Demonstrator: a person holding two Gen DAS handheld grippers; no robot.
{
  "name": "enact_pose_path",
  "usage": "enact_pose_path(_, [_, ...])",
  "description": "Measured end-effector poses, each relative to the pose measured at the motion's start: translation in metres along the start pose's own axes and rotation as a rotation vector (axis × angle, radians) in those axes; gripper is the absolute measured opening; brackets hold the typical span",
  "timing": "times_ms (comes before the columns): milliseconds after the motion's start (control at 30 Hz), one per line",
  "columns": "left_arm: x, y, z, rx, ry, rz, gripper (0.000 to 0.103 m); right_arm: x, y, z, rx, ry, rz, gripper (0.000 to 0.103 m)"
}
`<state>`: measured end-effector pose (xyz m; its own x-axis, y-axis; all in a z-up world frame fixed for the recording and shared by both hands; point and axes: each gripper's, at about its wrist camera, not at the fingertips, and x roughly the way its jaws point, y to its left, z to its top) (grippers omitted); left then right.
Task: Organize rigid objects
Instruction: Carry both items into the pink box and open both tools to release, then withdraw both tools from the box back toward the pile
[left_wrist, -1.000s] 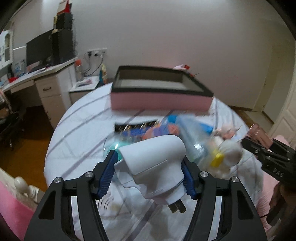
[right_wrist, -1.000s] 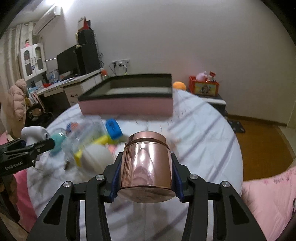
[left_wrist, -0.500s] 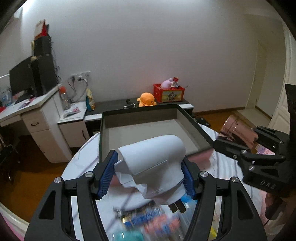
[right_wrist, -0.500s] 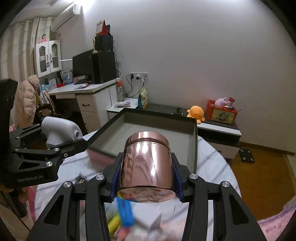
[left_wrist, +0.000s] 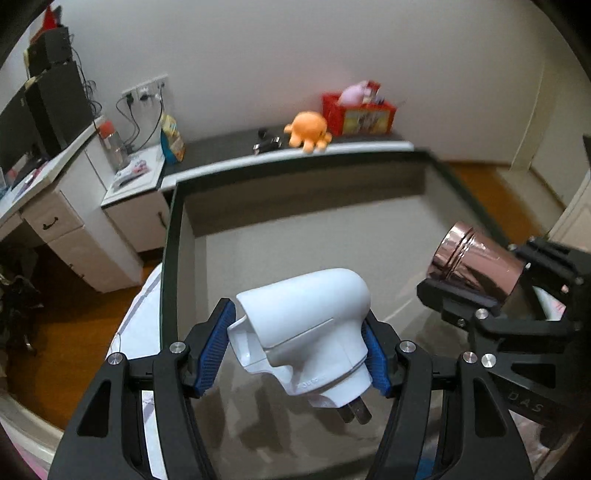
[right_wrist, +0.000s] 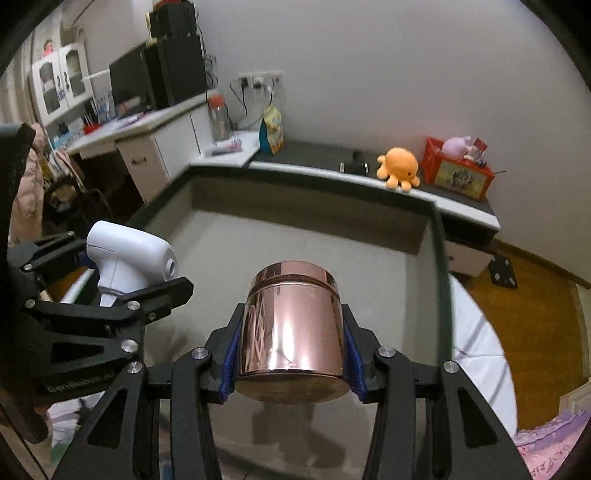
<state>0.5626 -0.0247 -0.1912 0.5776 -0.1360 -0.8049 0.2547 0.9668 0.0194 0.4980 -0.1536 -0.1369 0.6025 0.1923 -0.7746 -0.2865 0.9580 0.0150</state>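
Observation:
My left gripper (left_wrist: 301, 354) is shut on a white plug adapter (left_wrist: 303, 328), its metal prongs pointing down, held over the near left part of an open grey box (left_wrist: 295, 236) with a dark rim. My right gripper (right_wrist: 291, 354) is shut on a shiny copper tin (right_wrist: 291, 325) and holds it above the box floor (right_wrist: 295, 236). The tin and right gripper also show at the right of the left wrist view (left_wrist: 476, 262). The adapter and left gripper show at the left of the right wrist view (right_wrist: 125, 254).
The box sits on a round table with a white striped cloth (right_wrist: 476, 339). Behind it stand a low dark shelf with an orange plush octopus (right_wrist: 400, 166) and a red crate (right_wrist: 458, 173), and a white desk (right_wrist: 147, 140) at the left. Wooden floor lies at the right.
Both grippers moved forward and tilted down over the box. The box interior now fills the views, and the cluttered objects on the table have dropped out of sight.

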Motion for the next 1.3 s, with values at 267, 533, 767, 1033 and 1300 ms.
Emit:
enact_pose_path(267, [0.021, 0.003, -0.002, 0.018, 0.054, 0.047, 0.066, 0.024, -0.001, -0.004, -0.008, 0.073, -0.004, 0.048])
enact_pose_path(533, [0.003, 0.017, -0.007, -0.033, 0.028, -0.002, 0.078, 0.005, -0.01, -0.009, 0.061, 0.034, 0.004, 0.065])
enact_pose_path(767, [-0.088, 0.025, -0.035, -0.046, -0.153, 0.036, 0.086, -0.073, 0.0, -0.018, 0.078, -0.113, 0.025, 0.08])
enact_pose_path(1033, [-0.235, 0.014, -0.113, -0.091, -0.512, 0.153, 0.103, -0.2, 0.043, -0.073, -0.021, -0.365, -0.047, 0.081])
enact_pose_path(1300, [-0.311, -0.013, -0.198, -0.181, -0.695, 0.195, 0.103, -0.283, 0.082, -0.144, -0.03, -0.583, -0.054, 0.103])
